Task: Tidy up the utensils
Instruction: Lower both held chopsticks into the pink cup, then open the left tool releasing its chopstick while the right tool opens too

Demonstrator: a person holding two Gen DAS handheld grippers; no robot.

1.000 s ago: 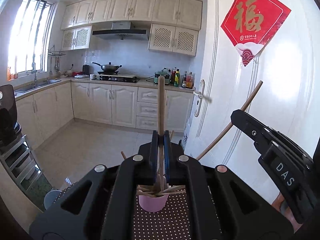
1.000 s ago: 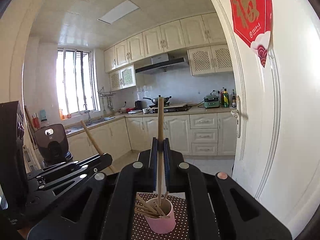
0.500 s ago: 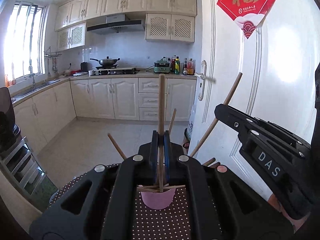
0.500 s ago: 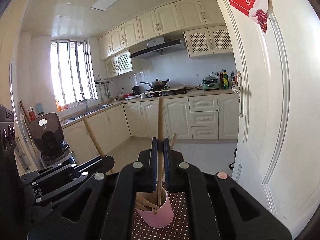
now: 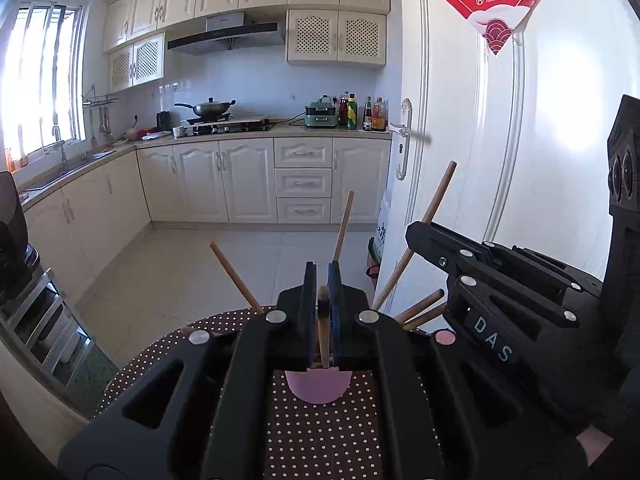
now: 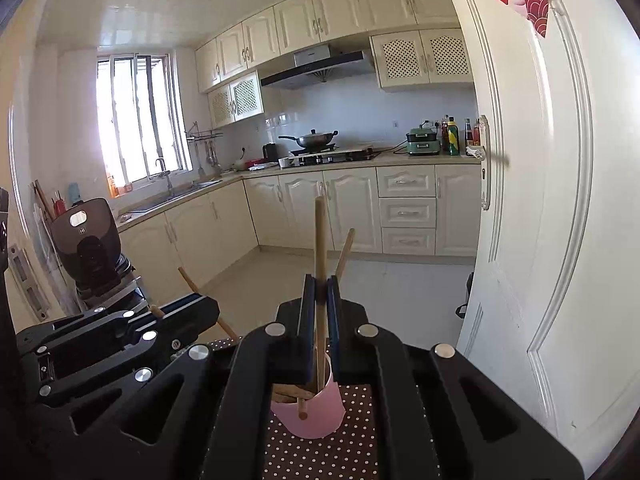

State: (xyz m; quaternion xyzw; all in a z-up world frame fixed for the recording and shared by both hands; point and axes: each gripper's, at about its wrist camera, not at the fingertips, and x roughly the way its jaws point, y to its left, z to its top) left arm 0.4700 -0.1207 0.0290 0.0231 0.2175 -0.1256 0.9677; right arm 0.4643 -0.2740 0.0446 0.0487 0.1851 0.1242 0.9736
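A pink cup (image 5: 318,388) (image 6: 316,412) stands on the brown dotted tablecloth (image 5: 320,432), with several wooden chopsticks (image 5: 236,272) leaning out of it. My left gripper (image 5: 322,270) hangs over the cup, shut on a chopstick (image 5: 322,320). Only that stick's top end shows between the pads, and its lower part runs down into the cup. My right gripper (image 6: 320,280) is shut on another chopstick (image 6: 319,236), which stands upright with its lower end inside the cup. In each view the other gripper (image 5: 416,236) (image 6: 208,308) shows close beside the cup.
A white door (image 5: 520,160) rises close on the right. A black appliance (image 6: 88,248) stands on a rack at the left. The table's far edge (image 5: 224,316) drops to the tiled kitchen floor, and cabinets line the far walls.
Both grippers have sunk toward the cup. The left chopstick, which stood high above the jaws, now barely clears them. The right chopstick reaches deeper into the cup.
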